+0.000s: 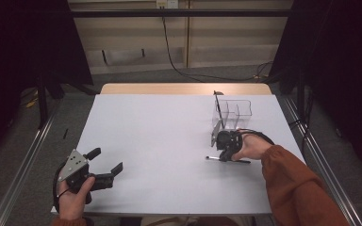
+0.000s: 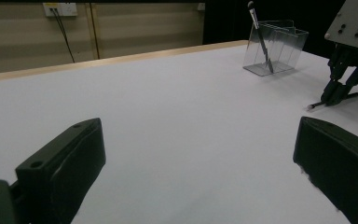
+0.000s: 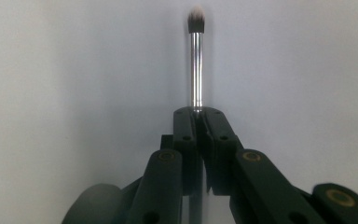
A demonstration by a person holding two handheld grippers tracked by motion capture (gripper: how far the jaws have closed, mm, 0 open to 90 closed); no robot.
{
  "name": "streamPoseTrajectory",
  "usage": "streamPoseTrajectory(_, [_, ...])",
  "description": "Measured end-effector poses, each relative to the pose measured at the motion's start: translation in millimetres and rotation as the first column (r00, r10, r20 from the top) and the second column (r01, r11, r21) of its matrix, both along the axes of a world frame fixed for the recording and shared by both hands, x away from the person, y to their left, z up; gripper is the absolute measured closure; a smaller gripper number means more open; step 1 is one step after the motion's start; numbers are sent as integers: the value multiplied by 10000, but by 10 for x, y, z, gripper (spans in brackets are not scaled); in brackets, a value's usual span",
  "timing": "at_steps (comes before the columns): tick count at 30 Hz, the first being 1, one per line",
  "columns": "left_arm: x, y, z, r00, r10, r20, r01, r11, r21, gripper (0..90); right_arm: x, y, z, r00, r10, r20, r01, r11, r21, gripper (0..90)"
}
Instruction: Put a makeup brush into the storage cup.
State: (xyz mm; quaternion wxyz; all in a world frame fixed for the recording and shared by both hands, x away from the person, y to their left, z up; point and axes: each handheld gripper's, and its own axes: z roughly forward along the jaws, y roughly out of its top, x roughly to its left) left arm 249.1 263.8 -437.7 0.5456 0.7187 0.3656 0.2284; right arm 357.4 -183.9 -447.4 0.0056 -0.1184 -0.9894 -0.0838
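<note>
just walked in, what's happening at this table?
A person works two handheld grippers at a white table. The right gripper is shut on a makeup brush lying on the table, bristles pointing away from the jaws. Behind it stands a clear acrylic organizer with another brush leaning inside. The left gripper rests open near the table's front left, holding nothing.

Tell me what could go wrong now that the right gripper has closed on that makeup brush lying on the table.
1. The right gripper pinches the thin makeup brush on its narrow handle, so it may twist or slip when lifted.
2. The clear organizer looks light and already holds another brush; a careless insertion could tip it or knock that brush.
</note>
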Motion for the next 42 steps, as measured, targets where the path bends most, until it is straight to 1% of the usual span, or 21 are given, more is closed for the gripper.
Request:
streamPoseTrajectory(3, [-1, 1, 1, 10000, 27, 14, -27, 10000, -3, 22, -4, -5, 14, 10000, 44, 10, -44, 10000, -8, 846])
streamPoseTrajectory(5, [-1, 2, 2, 10000, 10, 31, -10, 10000, 13, 22, -13, -18, 17, 9999, -67, 80, 67, 10000, -72, 846])
streamPoseTrajectory(6, [-1, 1, 1, 10000, 23, 17, -23, 10000, -5, 22, -8, -27, 16, 9999, -30, 148, 30, 10000, 35, 846])
streamPoseTrajectory(7, [0, 1, 0, 10000, 24, 14, -24, 10000, 6, 22, -9, -38, 22, 9997, -160, 166, 158, 9998, 110, 846])
streamPoseTrajectory(12, [1, 1, 1, 10000, 26, 16, -26, 10000, 23, 22, -4, -91, 85, 9991, -337, 245, 329, 9989, 333, 847])
streamPoseTrajectory(17, [3, -4, 0, 10000, 37, 10, -37, 10000, 4, 22, -5, -169, 182, 9970, -627, 460, 584, 9942, 904, 847])
streamPoseTrajectory(18, [5, -2, 0, 10000, 21, 10, -21, 10000, 18, 22, -6, -178, 193, 9968, -672, 422, 631, 9939, 909, 847])
streamPoseTrajectory(21, [5, -4, 0, 10000, 28, 4, -28, 10000, 11, 22, -3, -218, 236, 9955, -791, 513, 724, 9898, 1228, 847])
streamPoseTrajectory(23, [4, -7, -1, 10000, 35, 3, -35, 10000, -13, 22, -4, -233, 265, 9932, -1043, 525, 955, 9843, 1485, 847])
streamPoseTrajectory(25, [6, -4, 0, 10000, 25, -1, -25, 10000, 11, 22, 2, -249, 283, 9922, -1088, 601, 980, 9823, 1598, 847])
streamPoseTrajectory(27, [5, -4, 0, 10000, 33, 16, -33, 10000, 18, 22, 6, -265, 307, 9878, -1311, 840, 1141, 9767, 1816, 847])
streamPoseTrajectory(28, [3, -7, 0, 10000, 50, 11, -50, 10000, 2, 22, 5, -279, 325, 9823, -1554, 1049, 1326, 9714, 1972, 847])
streamPoseTrajectory(30, [1, -5, 4, 10000, 37, 83, -37, 10000, 28, 22, 19, -317, 339, 9769, -1665, 1339, 1319, 9629, 2353, 847])
streamPoseTrajectory(31, [0, -3, 7, 9999, 51, 124, -51, 10000, -37, 22, 14, -334, 355, 9706, -1948, 1414, 1552, 9555, 2510, 847])
streamPoseTrajectory(33, [0, 3, 5, 9999, 105, 93, -105, 9999, -43, 22, 15, -368, 378, 9629, -2208, 1553, 1707, 9437, 2834, 847])
streamPoseTrajectory(34, [1, 5, 4, 9999, 124, 79, -124, 9999, -20, 22, 10, -391, 398, 9542, -2518, 1614, 1936, 9314, 3084, 847])
streamPoseTrajectory(35, [1, 5, 6, 9999, 134, 85, -134, 9999, -24, 22, 9, -409, 411, 9518, -2602, 1624, 1959, 9230, 3312, 847])
streamPoseTrajectory(38, [1, 1, 5, 9999, 115, 79, -115, 9999, -24, 22, -6, -458, 429, 9387, -3003, 1691, 2162, 8952, 3897, 847])
streamPoseTrajectory(39, [1, 2, 6, 9999, 116, 85, -116, 9999, -28, 22, -9, -470, 430, 9328, -3126, 1792, 2209, 8890, 4012, 847])
streamPoseTrajectory(41, [1, 4, 6, 9999, 139, 90, -138, 9999, -24, 22, -26, -507, 434, 9160, -3534, 1899, 2408, 8629, 4444, 847])
streamPoseTrajectory(42, [2, 5, 5, 9999, 152, 69, -152, 9999, -21, 22, -30, -519, 435, 9120, -3627, 1914, 2431, 8540, 4601, 847])
